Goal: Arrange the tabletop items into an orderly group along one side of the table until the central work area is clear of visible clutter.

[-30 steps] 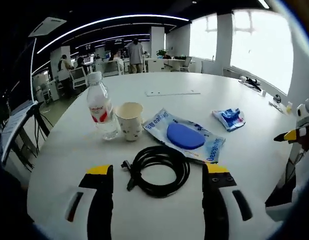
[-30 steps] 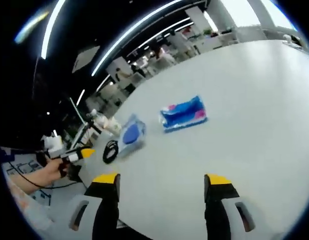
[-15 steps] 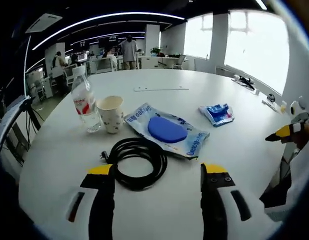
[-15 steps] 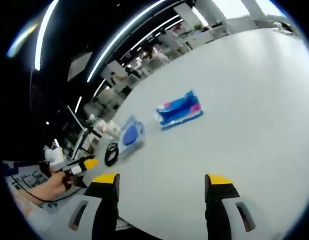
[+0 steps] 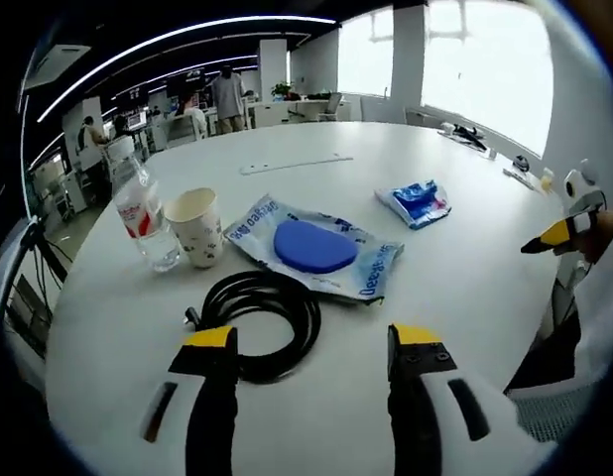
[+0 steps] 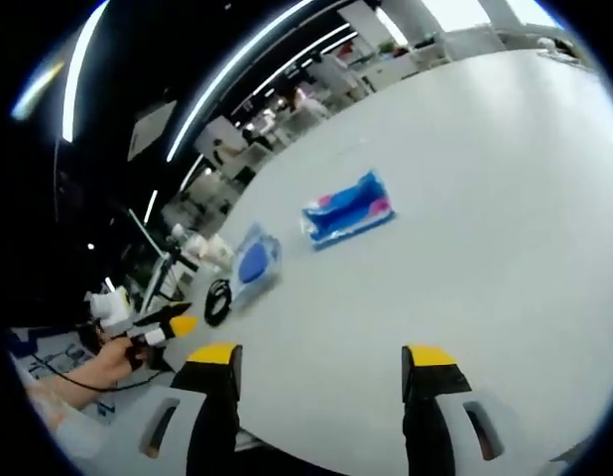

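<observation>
The left gripper (image 5: 309, 342) is hovering low over the white table (image 5: 465, 297) with its jaws spread wide and holding nothing, the left jaw tip just over the near edge of the coiled black cable (image 5: 255, 309). Beyond the cable, a clear bag (image 5: 316, 250) with a blue disc inside is lying flat, and to its left a paper cup (image 5: 195, 226) is standing upright just beside a water bottle (image 5: 138, 206). A small blue packet (image 5: 416, 200) is sitting apart on the right, and a thin white strip (image 5: 295, 165) is lying farther back. In the right gripper view, the right gripper (image 6: 321, 359) is hanging over the near table edge, jaws wide and empty, with the packet (image 6: 346, 208) well ahead and the bag (image 6: 252, 260), cable (image 6: 217, 299) and left gripper (image 6: 158, 327) off to the left.
</observation>
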Available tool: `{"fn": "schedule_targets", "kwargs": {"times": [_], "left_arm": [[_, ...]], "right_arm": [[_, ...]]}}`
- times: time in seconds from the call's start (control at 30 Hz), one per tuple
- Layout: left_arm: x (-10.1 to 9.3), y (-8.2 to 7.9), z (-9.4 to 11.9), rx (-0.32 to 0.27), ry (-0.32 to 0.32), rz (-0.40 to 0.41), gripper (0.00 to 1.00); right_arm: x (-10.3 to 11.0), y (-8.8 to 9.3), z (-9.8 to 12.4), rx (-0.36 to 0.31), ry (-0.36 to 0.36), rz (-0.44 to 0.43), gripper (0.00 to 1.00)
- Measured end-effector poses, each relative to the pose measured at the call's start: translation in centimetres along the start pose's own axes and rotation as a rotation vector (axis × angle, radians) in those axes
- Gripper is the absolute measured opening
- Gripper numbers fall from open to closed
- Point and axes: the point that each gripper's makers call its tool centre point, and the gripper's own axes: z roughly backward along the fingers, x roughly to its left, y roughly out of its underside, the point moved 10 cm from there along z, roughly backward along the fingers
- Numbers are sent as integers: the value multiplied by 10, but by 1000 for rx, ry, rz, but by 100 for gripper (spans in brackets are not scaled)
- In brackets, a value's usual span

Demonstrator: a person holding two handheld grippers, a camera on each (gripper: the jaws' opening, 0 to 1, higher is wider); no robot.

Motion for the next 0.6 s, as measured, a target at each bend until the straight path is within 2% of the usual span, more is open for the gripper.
{"fn": "schedule_targets", "kwargs": {"times": [0.1,0.2,0.27,0.37,0.47,0.6], "left_arm": [[-4,-4,-7,45,67,-64,46],[-3,-6,-15,42,77,-52,53],[1,-6,-21,70,74,-23,54],[4,-7,-26,94,63,-33,43],[2,0,-33,170,103,-52,34],[2,6,-39,198,93,-71,26]], "right_arm": [[-2,2,2,-14,8,-15,65],[-6,8,4,-17,17,-52,64],[-7,11,6,-24,16,-85,63],[-9,13,9,-43,18,-111,62],[-12,14,12,-56,21,-133,60],[-15,12,16,-88,28,-165,59]]}}
